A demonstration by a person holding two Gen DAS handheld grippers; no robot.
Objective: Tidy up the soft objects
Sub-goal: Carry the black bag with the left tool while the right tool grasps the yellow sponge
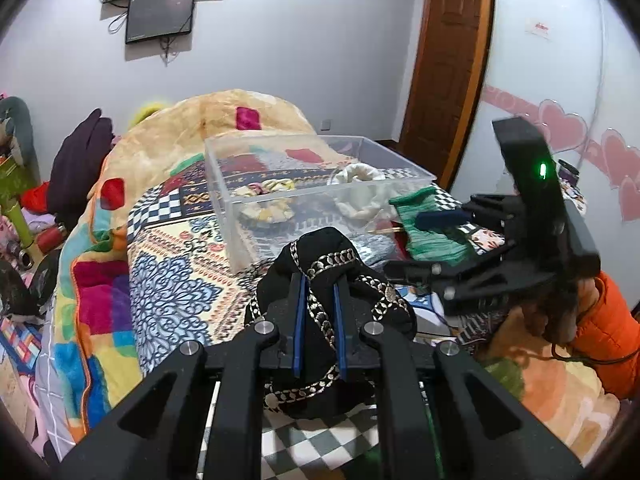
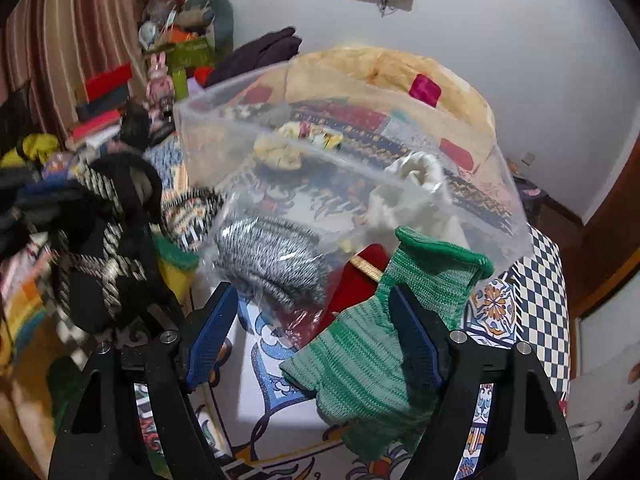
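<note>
My left gripper point(image 1: 319, 280) is shut on a black cloth point(image 1: 328, 248) with gold chain trim, held just above the patterned bedspread point(image 1: 176, 280). To its right my right gripper point(image 2: 312, 296) stands open, with a green knitted sock point(image 2: 360, 344) draped over its right finger and touching no other pad. Just beyond both grippers sits a clear plastic box point(image 1: 320, 194) holding scrunchies point(image 1: 264, 212) and a white sock point(image 1: 360, 176). A grey striped sock point(image 2: 272, 256) lies against the box's near corner. In the right wrist view the black cloth point(image 2: 108, 272) shows blurred at the left.
A rolled beige blanket point(image 1: 224, 120) lies behind the box. Piled clothes, books and toys point(image 2: 120, 92) crowd the bed's far side. A wooden door point(image 1: 448, 80) stands at the back right. A person's orange sleeve point(image 1: 612, 320) is at the right edge.
</note>
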